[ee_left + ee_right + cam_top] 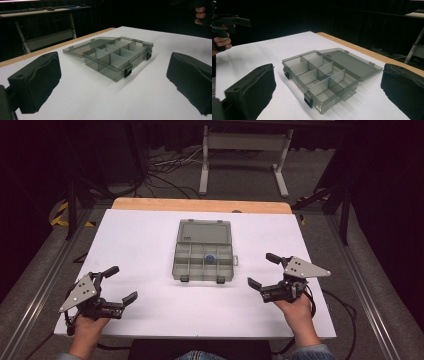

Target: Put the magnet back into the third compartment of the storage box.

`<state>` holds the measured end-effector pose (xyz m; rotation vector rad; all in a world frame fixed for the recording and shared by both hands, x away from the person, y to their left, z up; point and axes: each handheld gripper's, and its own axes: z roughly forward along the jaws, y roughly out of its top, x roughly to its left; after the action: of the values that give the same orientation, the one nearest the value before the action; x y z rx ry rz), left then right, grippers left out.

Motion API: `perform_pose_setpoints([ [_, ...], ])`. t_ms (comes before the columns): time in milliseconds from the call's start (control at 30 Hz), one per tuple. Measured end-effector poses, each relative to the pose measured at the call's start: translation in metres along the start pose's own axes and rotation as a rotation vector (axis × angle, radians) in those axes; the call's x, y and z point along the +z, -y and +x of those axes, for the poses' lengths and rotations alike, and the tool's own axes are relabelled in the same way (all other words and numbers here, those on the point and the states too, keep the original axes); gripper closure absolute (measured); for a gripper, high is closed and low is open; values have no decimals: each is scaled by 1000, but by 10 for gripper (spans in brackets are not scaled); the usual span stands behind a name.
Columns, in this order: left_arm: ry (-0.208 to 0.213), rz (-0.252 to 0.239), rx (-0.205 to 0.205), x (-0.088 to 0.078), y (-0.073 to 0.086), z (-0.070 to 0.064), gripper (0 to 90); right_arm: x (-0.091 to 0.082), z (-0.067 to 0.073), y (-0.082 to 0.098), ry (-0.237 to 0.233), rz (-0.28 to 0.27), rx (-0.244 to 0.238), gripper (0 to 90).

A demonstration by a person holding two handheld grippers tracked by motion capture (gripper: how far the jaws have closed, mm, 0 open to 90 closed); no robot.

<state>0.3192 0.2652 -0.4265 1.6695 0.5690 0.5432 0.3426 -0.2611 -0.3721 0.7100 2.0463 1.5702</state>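
Centred on the white tabletop [150,250], the grey compartment box [204,261] lies lid-open, a blue item [210,258] inside; my left claw [118,284] and right claw [261,269] flank it, both spread wide, empty.

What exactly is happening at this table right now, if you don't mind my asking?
A person sits at a white table holding a two-jaw gripper in each hand. The left gripper and right gripper both rest near the table's front corners with jaws wide open, holding nothing. Between them lies a grey compartment box with its lid folded flat open. A small blue object sits in one compartment. Nothing is being touched at this moment.
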Motion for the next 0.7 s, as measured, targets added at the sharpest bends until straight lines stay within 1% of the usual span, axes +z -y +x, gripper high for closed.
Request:
perform_pose_setpoints([
  [33,1,0,0,0,0,0,4,-2,-1,3,6,-5,1,0],
  [100,6,0,-2,-1,0,0,5,-5,-1,7,8,15,8,0],
  [133,11,-2,-3,-1,0,0,6,-8,0,11,9,3,1,0],
  [167,13,-2,-3,-1,0,0,6,-8,0,11,9,3,1,0],
  [367,23,-12,-8,-1,0,1,7,-14,3,26,-1,-5,-2,0],
  [433,28,-22,-12,-1,1,1,7,-15,4,30,-3,-9,-4,0],
  [467,29,-33,-13,-1,1,1,7,-16,5,32,-3,-17,-7,0],
  [567,32,-41,-12,-2,1,1,7,-17,6,39,-7,-32,-4,0],
  [700,34,-43,-10,-2,2,2,6,-18,8,47,1,-52,-7,0],
])
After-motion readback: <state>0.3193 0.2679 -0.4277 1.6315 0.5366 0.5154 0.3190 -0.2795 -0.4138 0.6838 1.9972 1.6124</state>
